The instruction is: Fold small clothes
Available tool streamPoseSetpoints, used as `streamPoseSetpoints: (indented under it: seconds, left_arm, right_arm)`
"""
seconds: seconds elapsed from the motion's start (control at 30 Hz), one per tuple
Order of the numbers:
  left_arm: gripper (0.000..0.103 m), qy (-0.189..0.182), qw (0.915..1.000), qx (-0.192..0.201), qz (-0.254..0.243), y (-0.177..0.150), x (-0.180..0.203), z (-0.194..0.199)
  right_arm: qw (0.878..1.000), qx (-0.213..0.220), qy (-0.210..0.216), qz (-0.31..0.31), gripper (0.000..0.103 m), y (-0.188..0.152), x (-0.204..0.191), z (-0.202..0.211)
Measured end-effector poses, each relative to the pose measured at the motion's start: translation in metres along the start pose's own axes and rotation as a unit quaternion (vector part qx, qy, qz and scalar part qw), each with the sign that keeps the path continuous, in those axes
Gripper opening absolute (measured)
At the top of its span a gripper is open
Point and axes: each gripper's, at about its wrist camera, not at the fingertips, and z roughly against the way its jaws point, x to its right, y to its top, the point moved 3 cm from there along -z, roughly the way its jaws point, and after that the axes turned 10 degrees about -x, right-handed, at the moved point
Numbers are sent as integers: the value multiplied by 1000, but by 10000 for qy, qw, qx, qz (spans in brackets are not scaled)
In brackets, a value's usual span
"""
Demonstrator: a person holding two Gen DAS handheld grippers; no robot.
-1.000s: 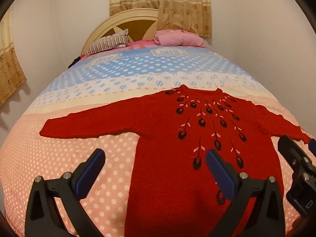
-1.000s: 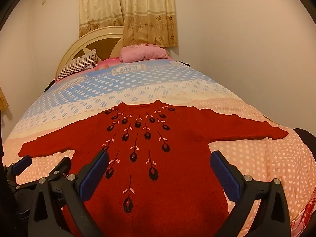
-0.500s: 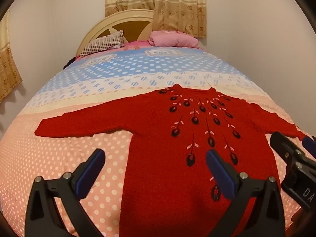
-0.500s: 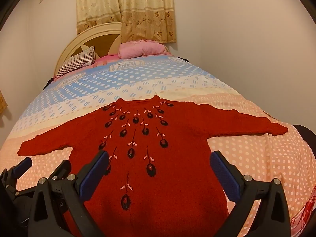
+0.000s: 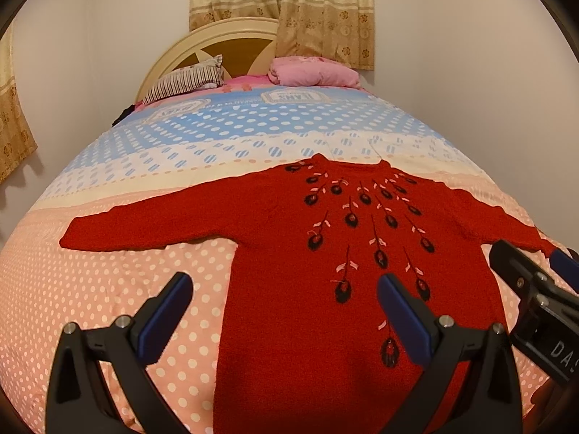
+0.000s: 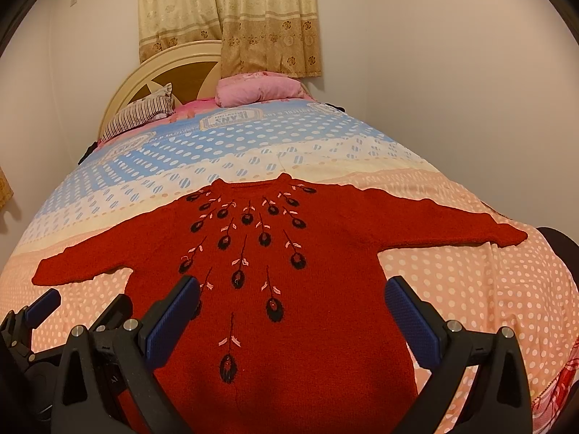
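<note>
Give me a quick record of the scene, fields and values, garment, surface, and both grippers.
garment: red sweater, spread flat, front up, both sleeves out, unfolded
surface: bed, dotted cover
left gripper: open, empty, above the sweater's left side
right gripper: open, empty, above the sweater's body
at headboard: striped pillow, pink bundle

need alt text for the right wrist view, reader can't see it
A red sweater with dark embroidered flowers lies flat, sleeves spread, on a polka-dot bedspread. The open right tongs hover over its lower half, holding nothing. Pillows and curtains sit beyond.
</note>
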Motion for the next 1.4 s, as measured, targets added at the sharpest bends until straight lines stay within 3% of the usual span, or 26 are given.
streamPoseSetpoints:
  seconds: [1.4]
  left_arm:
    - [103, -30, 10000, 51, 8, 2, 0, 0]
  right_arm:
    - [10000, -43, -24, 27, 102, -1, 1, -3]
